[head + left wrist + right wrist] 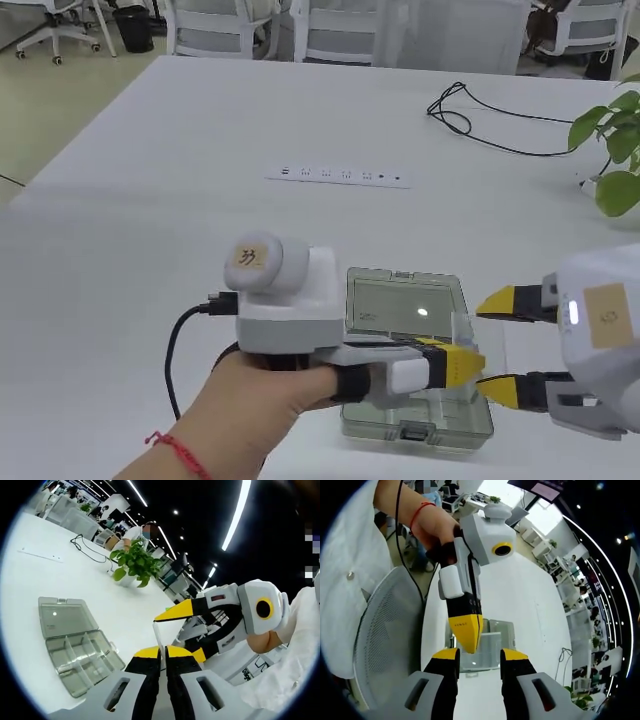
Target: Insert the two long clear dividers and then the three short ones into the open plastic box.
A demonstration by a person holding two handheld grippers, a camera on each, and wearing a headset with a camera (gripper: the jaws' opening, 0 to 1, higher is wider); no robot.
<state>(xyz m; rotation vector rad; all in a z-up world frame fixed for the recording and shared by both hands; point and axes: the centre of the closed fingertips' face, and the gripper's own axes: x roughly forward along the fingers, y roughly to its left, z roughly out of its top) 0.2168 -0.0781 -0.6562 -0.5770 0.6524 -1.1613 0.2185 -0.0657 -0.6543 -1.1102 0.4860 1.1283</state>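
Observation:
The open clear plastic box (pixel 425 420) lies near the table's front edge, its lid (pixel 405 303) folded back flat. In the left gripper view the box (pixel 80 662) shows clear walls splitting its base into compartments. A hand holds my left gripper (pixel 465 362) over the box, shut on a thin clear divider (pixel 158 635) that sticks up from between its jaws. My right gripper (pixel 508 343) is open just to the right, its yellow jaws on either side of the divider's free end. In the right gripper view my right gripper (pixel 480 652) brackets the left gripper's yellow tip (pixel 466 630) above the box (pixel 496 639).
A white power strip (pixel 340 176) lies mid-table. A black cable (pixel 470 118) loops at the back right, beside a green plant (pixel 615 150) at the right edge. Office chairs (pixel 215 30) line the far side of the table (pixel 150 200).

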